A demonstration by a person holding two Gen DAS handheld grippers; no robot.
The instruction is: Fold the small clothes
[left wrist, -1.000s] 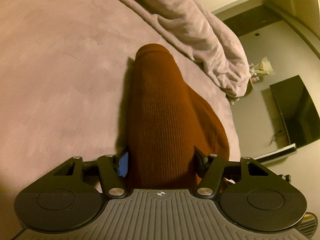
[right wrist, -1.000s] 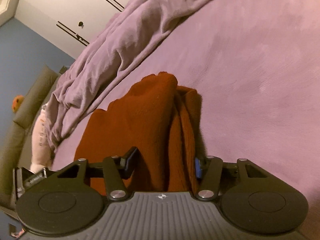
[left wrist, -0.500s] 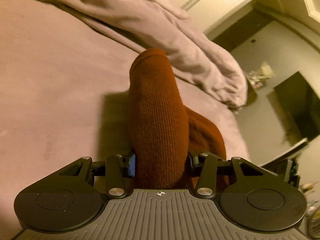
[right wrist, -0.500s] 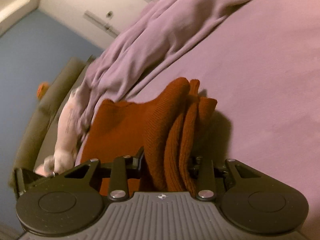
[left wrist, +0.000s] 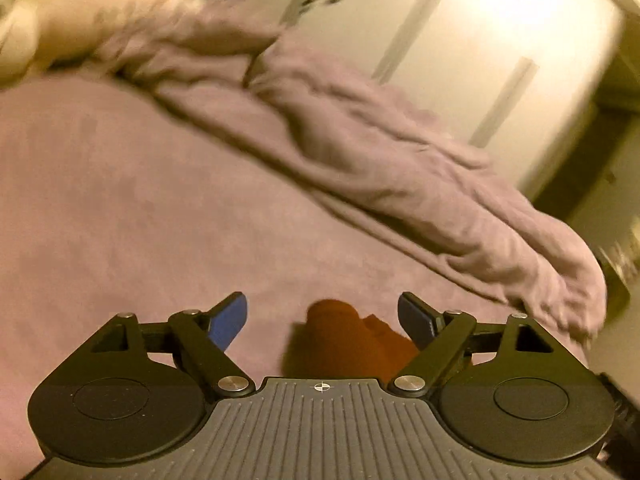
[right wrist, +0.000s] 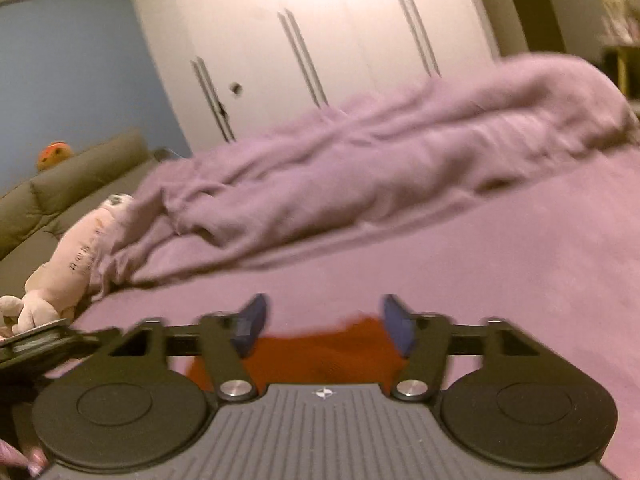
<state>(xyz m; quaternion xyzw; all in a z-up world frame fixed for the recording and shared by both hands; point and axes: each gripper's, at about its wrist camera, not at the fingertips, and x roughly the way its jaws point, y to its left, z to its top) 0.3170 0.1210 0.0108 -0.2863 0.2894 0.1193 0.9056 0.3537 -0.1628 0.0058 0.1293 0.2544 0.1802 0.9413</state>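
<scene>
1. Left wrist view: the left gripper has just been opening. Its blue-padded fingers now stand wide apart with nothing pressed between them.
2. The rust-brown ribbed knit garment lies below and beyond the jaws on the mauve plush bed cover, apart from both pads. I judge it was let go so that the fold can settle flat.
3. Its rounded folded end points away from the camera, toward the crumpled mauve blanket heaped along the bed's far edge. The long axis seems to run along the gripper's line, though most of it is hidden.
4. Right wrist view: the right gripper has likewise just been opening, its pads parted and empty.
5. The garment lies low between and under the fingers, spread broadly from side to side. Blur hides its edges.
6. A pale soft toy sits off the bed's left edge.
</scene>
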